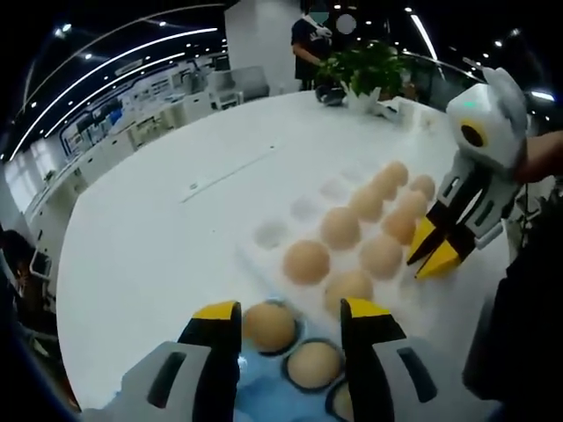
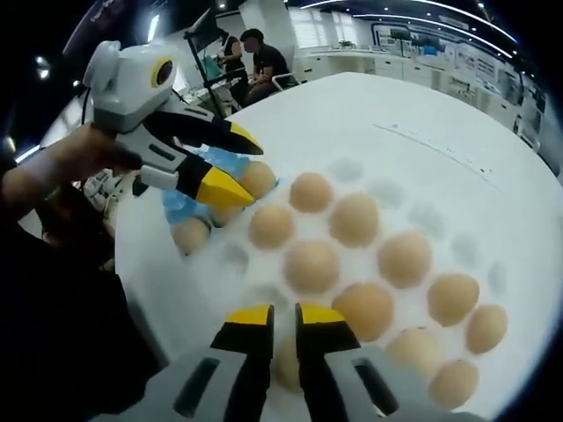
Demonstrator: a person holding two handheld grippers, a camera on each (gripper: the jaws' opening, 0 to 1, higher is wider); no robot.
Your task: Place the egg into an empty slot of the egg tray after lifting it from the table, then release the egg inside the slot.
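Observation:
A white egg tray lies on the white table with several tan eggs in it, such as one egg; its far row of slots is empty. Nearer me, a blue holder carries more eggs. My left gripper is open, its jaws straddling the blue holder's eggs and gripping nothing. The left gripper also hangs open over the blue holder. My right gripper hovers low over the tray's eggs, jaws almost together and empty; its tips are at the tray's right side.
A potted plant stands at the table's far end, with a person standing behind it. People sit beyond the table's other end. A hand holds the left gripper. The rounded table edge runs close to the blue holder.

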